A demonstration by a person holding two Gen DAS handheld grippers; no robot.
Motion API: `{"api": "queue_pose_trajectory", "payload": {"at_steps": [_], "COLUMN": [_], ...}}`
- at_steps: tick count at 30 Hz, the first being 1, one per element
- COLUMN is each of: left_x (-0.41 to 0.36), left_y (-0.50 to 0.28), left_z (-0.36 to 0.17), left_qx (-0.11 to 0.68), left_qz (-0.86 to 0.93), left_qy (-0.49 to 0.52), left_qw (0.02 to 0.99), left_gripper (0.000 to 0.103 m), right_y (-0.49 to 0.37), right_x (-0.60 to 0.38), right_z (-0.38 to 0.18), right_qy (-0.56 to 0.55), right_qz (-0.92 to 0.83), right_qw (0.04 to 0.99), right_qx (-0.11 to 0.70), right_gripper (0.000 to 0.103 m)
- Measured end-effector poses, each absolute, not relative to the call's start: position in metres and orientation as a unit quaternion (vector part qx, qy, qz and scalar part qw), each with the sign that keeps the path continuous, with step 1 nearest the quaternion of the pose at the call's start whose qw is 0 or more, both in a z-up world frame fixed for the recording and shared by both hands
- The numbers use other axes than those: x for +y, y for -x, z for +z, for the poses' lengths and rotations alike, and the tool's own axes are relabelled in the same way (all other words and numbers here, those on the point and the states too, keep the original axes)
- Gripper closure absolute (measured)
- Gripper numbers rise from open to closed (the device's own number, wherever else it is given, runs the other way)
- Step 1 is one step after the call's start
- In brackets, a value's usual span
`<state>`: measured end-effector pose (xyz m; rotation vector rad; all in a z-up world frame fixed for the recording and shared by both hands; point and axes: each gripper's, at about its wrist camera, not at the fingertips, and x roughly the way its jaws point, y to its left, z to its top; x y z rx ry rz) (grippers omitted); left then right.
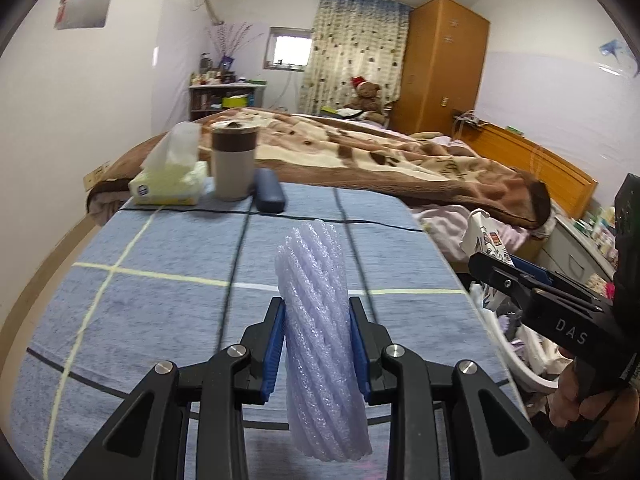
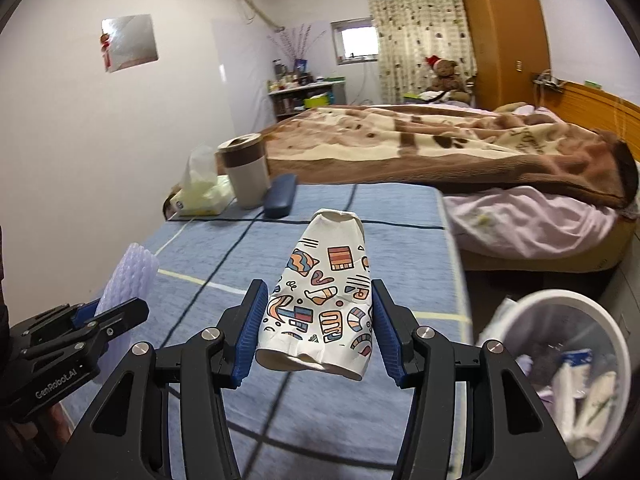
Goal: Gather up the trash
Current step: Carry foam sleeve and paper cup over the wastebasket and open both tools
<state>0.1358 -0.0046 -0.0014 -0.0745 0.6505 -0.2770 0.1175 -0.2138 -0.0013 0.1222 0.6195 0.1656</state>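
Note:
My left gripper [image 1: 318, 346] is shut on a pale lilac foam net sleeve [image 1: 320, 344], held upright above the blue checked tablecloth [image 1: 160, 300]. My right gripper [image 2: 318, 322] is shut on a crushed paper cup [image 2: 324, 300] printed with coloured doodles, its base pointing away from me. In the right wrist view the left gripper [image 2: 92, 316] and its foam sleeve [image 2: 128, 284] show at the lower left. The right gripper [image 1: 504, 276] with the paper cup [image 1: 486, 236] appears at the right edge of the left wrist view. A white trash bin [image 2: 560, 360] holding several scraps stands on the floor at the lower right.
At the table's far end stand a tissue pack [image 1: 170, 184], a grey and brown tumbler [image 1: 234, 160] and a dark blue glasses case [image 1: 269, 190]. Beyond lies a bed with a brown blanket [image 1: 360, 152]. A wooden wardrobe [image 1: 440, 64] and a shelf [image 1: 224, 96] line the back wall.

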Motion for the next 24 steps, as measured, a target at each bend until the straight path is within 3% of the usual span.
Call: {"api": "queue_pose_trajectory", "payload": {"at_steps": [24], "left_x": [-0.158], "left_y": [-0.115], "left_z": [0.014], "left_qx": [0.301], "left_qz": [-0.277], "left_qy": [-0.019], "left_qw": [0.912], "left_gripper": [0.072], "right_y": [-0.053], "right_x": [-0.33], "right_z": [0.002], "right_qy": [-0.088], "right_qz": [-0.073], "right_qw": [0.953], "right_qx": [0.281], "right_gripper": [0.05]}}
